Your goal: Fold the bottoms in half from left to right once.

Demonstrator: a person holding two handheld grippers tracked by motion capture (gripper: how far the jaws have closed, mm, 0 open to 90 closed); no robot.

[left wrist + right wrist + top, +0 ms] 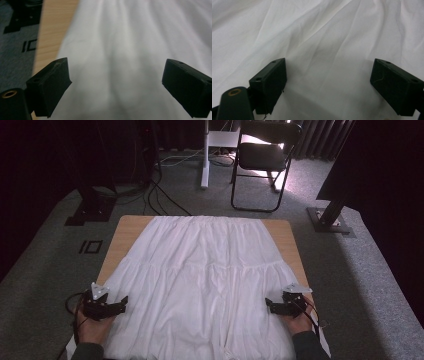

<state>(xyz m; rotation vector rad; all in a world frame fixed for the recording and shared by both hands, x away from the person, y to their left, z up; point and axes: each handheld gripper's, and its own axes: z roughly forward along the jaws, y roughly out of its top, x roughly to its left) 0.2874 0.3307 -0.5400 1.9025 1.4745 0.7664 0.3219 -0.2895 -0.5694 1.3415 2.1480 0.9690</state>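
Both tongs stood with jaws wide apart, left tongs [119, 303] and right tongs [271, 305] at opposite side edges of the white skirt [200, 280] I had spread flat over the table [125, 227], apparently ready to take both edges together.

We hold our left claw [121, 303] and right claw [270, 305] low, jaws spread wide, seemingly pointing inward.

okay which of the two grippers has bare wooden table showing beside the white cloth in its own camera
The left gripper: its own view shows a strip of bare wooden table left of the white skirt. The right gripper sees cloth alone between its open jaws.
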